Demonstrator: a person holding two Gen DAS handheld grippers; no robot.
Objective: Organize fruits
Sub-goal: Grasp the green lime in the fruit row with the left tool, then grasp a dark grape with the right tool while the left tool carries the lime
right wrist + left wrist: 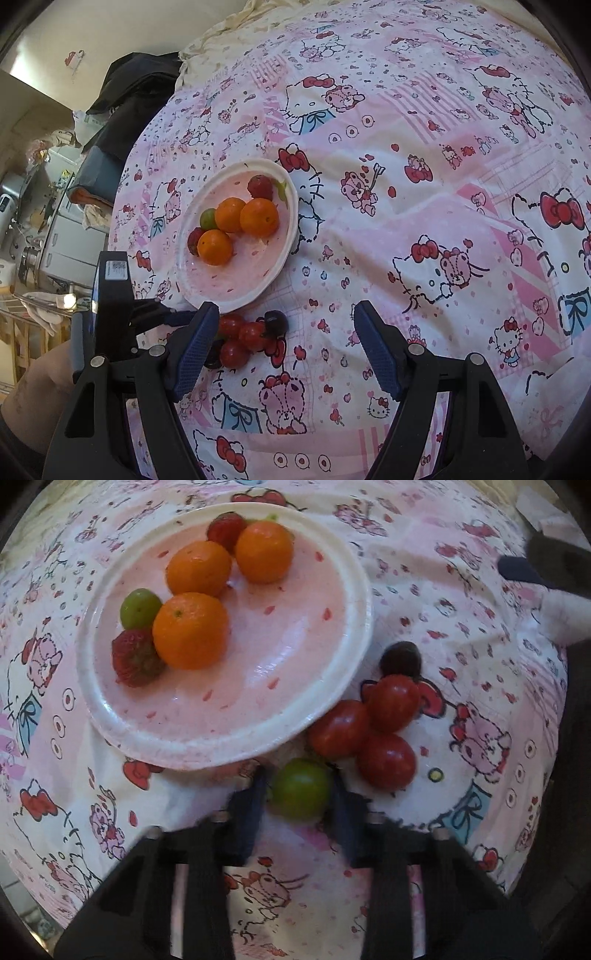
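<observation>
A pink plate [354, 602] [291, 221] on the cartoon-print sheet holds three oranges [190, 629], two strawberries [135, 657] and a green fruit [140, 607]. Beside the plate lie three red tomatoes [386, 760] [251, 334] and a dark grape [400, 659] [276, 322]. My left gripper [301, 788] is shut on a second green fruit [301, 788], low over the sheet next to the tomatoes. My right gripper [286, 347] is open and empty, hovering above the sheet to the right of the tomatoes.
The sheet [424, 206] covers a bed. Dark clothing [136, 88] lies at its far left corner. Shelves and clutter [44, 206] stand beyond the left edge. The right gripper shows at the upper right of the left wrist view [546, 568].
</observation>
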